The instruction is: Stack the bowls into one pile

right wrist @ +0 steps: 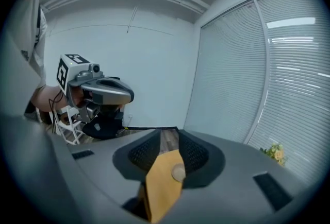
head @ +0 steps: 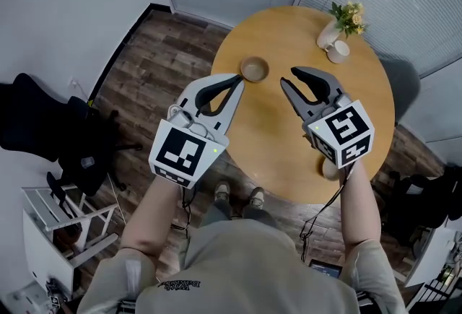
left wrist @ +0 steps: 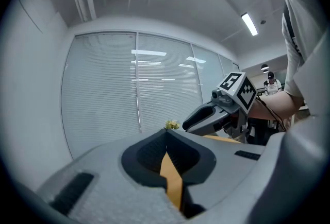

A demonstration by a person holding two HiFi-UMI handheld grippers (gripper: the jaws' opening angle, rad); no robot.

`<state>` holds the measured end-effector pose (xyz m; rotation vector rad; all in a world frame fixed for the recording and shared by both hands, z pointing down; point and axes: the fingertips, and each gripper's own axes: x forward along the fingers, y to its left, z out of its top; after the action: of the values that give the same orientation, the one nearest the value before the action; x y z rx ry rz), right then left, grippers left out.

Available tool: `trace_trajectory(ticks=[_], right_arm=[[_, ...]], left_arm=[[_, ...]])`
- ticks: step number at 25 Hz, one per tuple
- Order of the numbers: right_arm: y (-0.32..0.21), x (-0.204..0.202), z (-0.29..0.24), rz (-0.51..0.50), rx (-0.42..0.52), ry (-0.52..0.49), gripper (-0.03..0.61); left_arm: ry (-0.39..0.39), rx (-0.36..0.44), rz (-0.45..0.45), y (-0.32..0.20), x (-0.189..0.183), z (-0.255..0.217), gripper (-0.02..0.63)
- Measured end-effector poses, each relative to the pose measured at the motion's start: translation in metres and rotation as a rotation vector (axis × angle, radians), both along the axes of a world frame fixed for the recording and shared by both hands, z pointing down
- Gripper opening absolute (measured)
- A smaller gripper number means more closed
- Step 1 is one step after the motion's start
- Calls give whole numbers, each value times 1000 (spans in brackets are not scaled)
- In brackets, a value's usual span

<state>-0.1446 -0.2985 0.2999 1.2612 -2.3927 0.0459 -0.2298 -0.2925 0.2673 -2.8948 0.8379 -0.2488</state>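
The left gripper (head: pixel 237 80), its jaws pressed together on nothing, and the right gripper (head: pixel 287 76), its jaws a little apart and empty, hang side by side above a round wooden table (head: pixel 274 139). A small tan bowl (head: pixel 254 68) sits on the table between and beyond their tips. What looks like a second bowl (head: pixel 330 169) lies near the table's front edge, mostly hidden behind the right gripper's marker cube. Both bowls look light, rigid and smooth, perhaps ceramic, so likely slippery and prone to chip. A pinch over the rim wall seems the surest hold. A white cup (head: pixel 337 52) and a vase of yellow flowers (head: pixel 341 22) stand well apart at the far edge.
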Motion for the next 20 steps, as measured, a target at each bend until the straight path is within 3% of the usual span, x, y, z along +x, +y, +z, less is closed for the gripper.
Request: trace_trajectory(ticks=[10,20], right_arm=[[-56,-15,54,-37,-58,131,110],[-99,-14,131,-42,-134,231,118]], left_arm=[[-3,-87,-38,-51,-6,42,18],[-69,-158,-55,-84,-12,108,18]])
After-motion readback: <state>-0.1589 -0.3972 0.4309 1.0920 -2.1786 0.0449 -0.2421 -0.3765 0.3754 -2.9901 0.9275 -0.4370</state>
